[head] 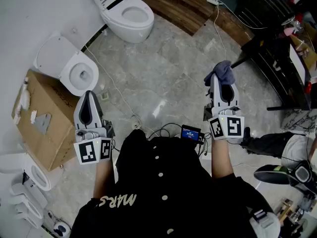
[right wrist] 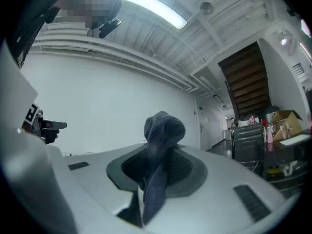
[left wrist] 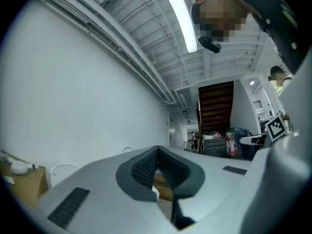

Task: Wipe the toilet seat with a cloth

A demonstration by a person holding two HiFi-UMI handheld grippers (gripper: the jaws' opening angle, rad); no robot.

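Far from the white oval toilet seat (head: 128, 28), the right gripper (right wrist: 158, 162) pinches a fuzzy grey cloth (right wrist: 164, 126); the left gripper (left wrist: 157, 167) is closed, empty; wiping seems not started.

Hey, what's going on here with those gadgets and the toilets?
A person stands on a marble floor with a two-jaw gripper in each hand. The right gripper is clamped on a bunched grey cloth held in the air. The left gripper is shut on nothing. The white toilet sits some way ahead, and the cloth is not on it, so wiping has not begun.
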